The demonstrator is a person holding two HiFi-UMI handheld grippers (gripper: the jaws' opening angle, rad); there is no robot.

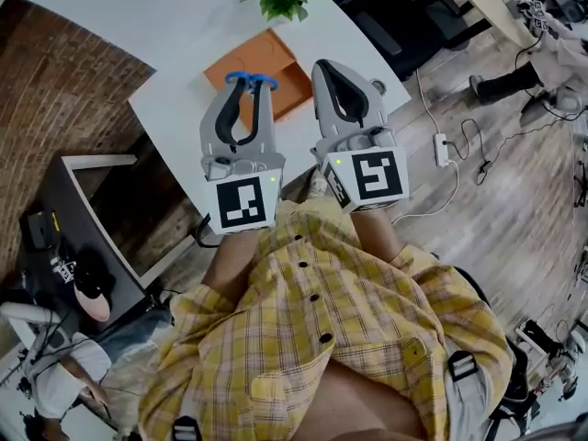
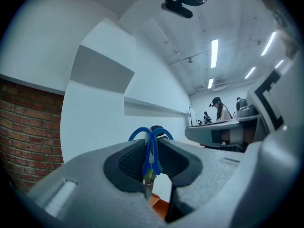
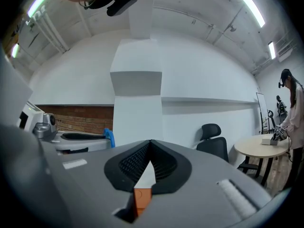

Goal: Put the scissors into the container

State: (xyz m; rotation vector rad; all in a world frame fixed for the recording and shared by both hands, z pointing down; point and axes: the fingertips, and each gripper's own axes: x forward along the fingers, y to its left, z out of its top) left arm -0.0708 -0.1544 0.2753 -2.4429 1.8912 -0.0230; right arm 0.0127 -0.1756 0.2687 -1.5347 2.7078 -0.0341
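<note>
Our left gripper (image 1: 249, 84) clamps the scissors (image 2: 151, 148), right gripper (image 1: 325, 68) closed empty; next we lower them into the container (image 1: 280, 61), seemingly underneath.

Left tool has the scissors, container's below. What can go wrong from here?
1. The left tool is shut on the scissors just below the blue loops, a thin pinch; they may swivel or slip.
2. The orange container lies below, partly hidden by both tools; a drop from here could miss onto the table.
</note>
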